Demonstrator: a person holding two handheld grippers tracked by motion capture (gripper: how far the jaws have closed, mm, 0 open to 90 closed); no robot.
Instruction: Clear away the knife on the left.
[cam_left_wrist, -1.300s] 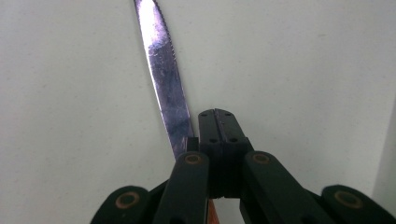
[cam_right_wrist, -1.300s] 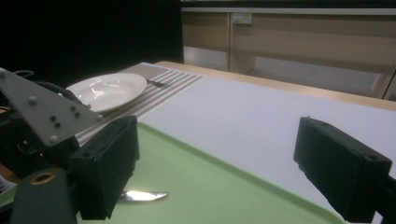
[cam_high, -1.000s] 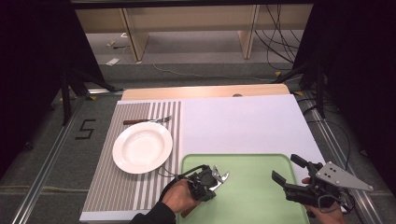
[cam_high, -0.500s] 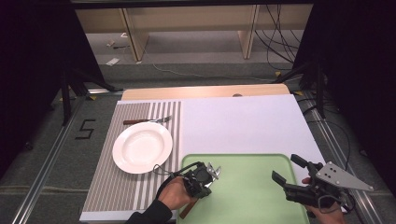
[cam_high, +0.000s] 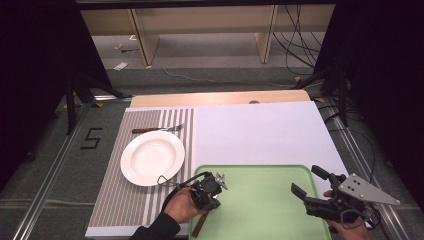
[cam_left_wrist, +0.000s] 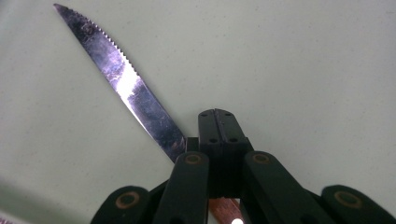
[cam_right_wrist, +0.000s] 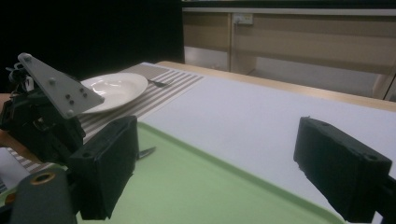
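On my table: one white plate (cam_high: 152, 157), one fork (cam_high: 159, 129), one knife (cam_left_wrist: 122, 79), one green tray (cam_high: 265, 210), one striped mat (cam_high: 131, 210). I hold two grippers, one in my left hand (cam_high: 214, 184) and one in my right (cam_high: 307, 181).

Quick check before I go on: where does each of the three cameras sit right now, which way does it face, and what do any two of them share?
High view: above the person's side, facing forward and down on the green tray, plate and fork; both hands and forearms enter from below.
Left gripper view: rides the left gripper, pointing down at the tray; jaws shut on the knife.
Right gripper view: rides the right gripper, looking low across the table, jaws open.
Shared: high and right gripper views both show plate, tray and left gripper.
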